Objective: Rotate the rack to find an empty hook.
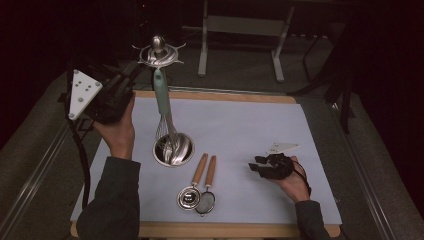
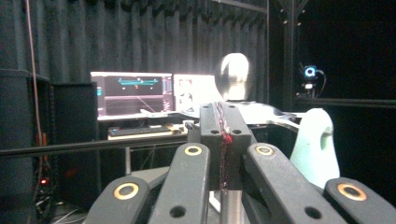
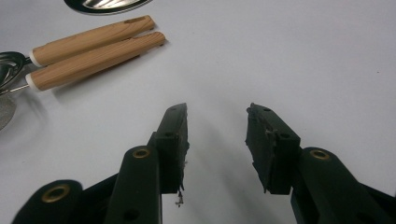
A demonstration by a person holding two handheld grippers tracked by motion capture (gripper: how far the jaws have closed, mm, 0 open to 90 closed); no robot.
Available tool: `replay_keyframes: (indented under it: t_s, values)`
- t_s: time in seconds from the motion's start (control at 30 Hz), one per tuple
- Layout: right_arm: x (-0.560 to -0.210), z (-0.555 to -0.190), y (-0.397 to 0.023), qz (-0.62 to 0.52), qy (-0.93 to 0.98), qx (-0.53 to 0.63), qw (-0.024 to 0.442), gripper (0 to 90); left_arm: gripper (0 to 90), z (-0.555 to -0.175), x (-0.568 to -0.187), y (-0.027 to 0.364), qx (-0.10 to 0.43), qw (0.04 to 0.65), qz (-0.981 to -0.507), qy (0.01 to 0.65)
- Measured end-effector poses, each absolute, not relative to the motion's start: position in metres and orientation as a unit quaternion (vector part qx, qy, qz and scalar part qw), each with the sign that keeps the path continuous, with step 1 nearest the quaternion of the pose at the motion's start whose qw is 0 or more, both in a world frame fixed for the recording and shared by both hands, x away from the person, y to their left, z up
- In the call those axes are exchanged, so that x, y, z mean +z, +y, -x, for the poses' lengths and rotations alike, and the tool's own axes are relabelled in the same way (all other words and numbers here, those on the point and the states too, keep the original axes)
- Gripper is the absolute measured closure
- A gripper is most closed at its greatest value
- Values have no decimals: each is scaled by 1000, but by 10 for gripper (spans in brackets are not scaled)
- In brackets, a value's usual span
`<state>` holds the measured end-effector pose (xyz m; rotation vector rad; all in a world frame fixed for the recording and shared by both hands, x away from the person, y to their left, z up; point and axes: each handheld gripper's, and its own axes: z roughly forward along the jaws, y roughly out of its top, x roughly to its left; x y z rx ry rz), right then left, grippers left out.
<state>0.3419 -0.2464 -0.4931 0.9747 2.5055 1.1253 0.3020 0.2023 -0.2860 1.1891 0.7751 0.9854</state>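
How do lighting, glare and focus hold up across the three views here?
High view: dim, surroundings nearly black, glare on the metal stand base. Left gripper view: dark room, monitors blown out, the knob on top of the stand soft. Right gripper view: evenly lit, wooden handles sharp, soft shadows beneath the right gripper.

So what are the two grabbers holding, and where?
Both hold nothing: the left gripper is shut beside the stand's top, and the right gripper is open over the white mat.
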Motion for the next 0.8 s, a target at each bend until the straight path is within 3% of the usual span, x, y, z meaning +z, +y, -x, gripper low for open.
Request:
replay_keyframes:
  t_s: [0.8]
  values:
    - [-496,-343,-249,-335,854,383,111,577,900,-333,-277,217,433,619,-535,379]
